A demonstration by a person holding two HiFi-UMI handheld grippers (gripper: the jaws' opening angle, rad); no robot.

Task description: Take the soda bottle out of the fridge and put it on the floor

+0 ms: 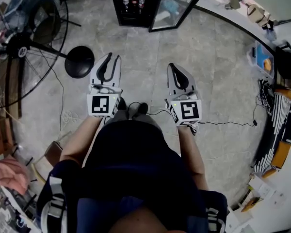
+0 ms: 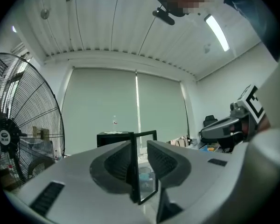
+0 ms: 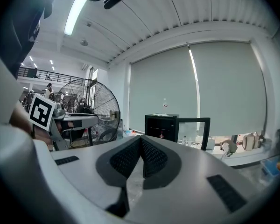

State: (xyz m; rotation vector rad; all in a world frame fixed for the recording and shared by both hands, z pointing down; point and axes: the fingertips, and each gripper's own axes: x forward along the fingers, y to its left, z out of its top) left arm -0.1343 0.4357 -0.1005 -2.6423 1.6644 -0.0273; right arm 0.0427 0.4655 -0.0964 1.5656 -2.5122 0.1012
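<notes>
A small black fridge (image 1: 136,6) stands far ahead on the grey floor with its glass door (image 1: 177,8) swung open to the right. Bottles (image 1: 134,2) stand upright inside it; which one is the soda bottle I cannot tell at this distance. My left gripper (image 1: 114,57) is held out at waist height, well short of the fridge, jaws a little apart with nothing between them. My right gripper (image 1: 170,66) is beside it, shut and empty. The right gripper view shows the fridge (image 3: 162,125) beyond my right gripper (image 3: 141,139). In the left gripper view the door's edge (image 2: 136,171) shows through the gap of my left gripper (image 2: 139,146).
A large standing fan (image 1: 19,47) with a round black base (image 1: 79,61) stands at the left. A cable (image 1: 223,124) runs across the floor at the right toward stacked clutter (image 1: 276,130). Boxes and cloth lie at the lower left (image 1: 9,169).
</notes>
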